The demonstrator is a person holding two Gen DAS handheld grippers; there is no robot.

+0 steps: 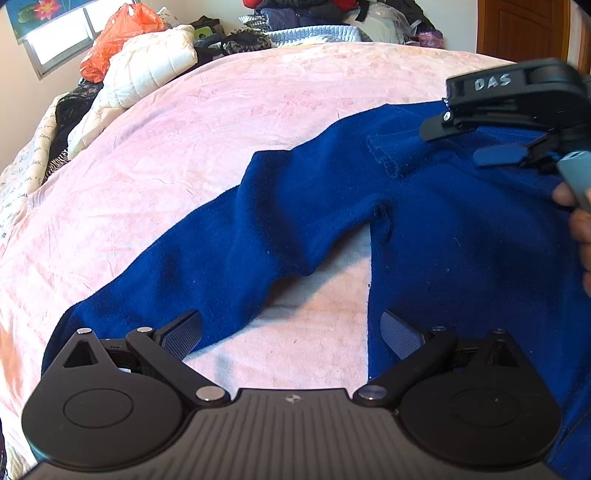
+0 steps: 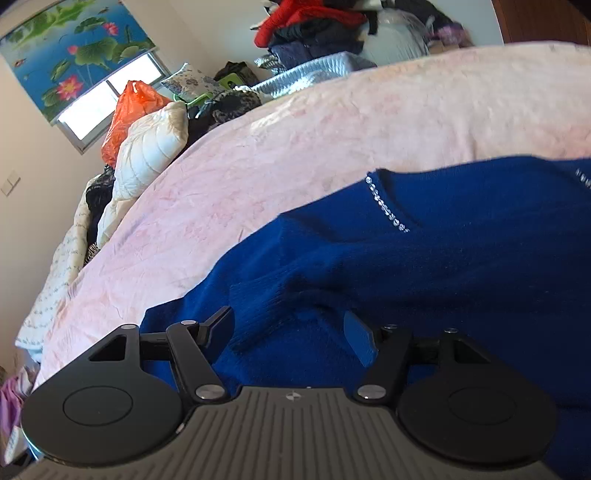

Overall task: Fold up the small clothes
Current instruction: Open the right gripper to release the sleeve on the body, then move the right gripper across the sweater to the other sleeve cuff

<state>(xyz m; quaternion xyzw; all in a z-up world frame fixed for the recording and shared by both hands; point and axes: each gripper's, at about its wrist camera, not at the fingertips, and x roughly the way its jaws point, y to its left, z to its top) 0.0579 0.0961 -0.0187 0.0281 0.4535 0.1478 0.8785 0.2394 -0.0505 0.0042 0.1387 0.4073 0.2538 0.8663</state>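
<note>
Nearest in the left wrist view, the left tongs (image 1: 291,332) hang spread wide with nothing between the pads, over the gap where the sweater's sleeve splits from its body. The blue sweater (image 1: 424,221) lies spread on the pink blanket (image 1: 221,129) of the bed, its sleeve (image 1: 177,277) trailing out away from the body and ending just beside the left tongs. The right tongs (image 2: 288,332) are also spread, low over a rumpled ridge of the sweater's knit; fabric bulges up between the pads, but they do not appear to press it. Just beyond that ridge runs the sweater's rhinestone trim (image 2: 388,210).

My worry: closing on that ridge could pinch several layers at once, so the fold drags the whole sweater askew. The sleeve could also flop back if lifted by too little cloth.

Beyond the sweater the blanket lies bare, so nothing blocks a fold. At the bed's far edge sit a white quilted jacket (image 1: 147,70), an orange plastic bag (image 1: 122,37) and a heap of clothes (image 1: 314,18), well apart from the sweater.
</note>
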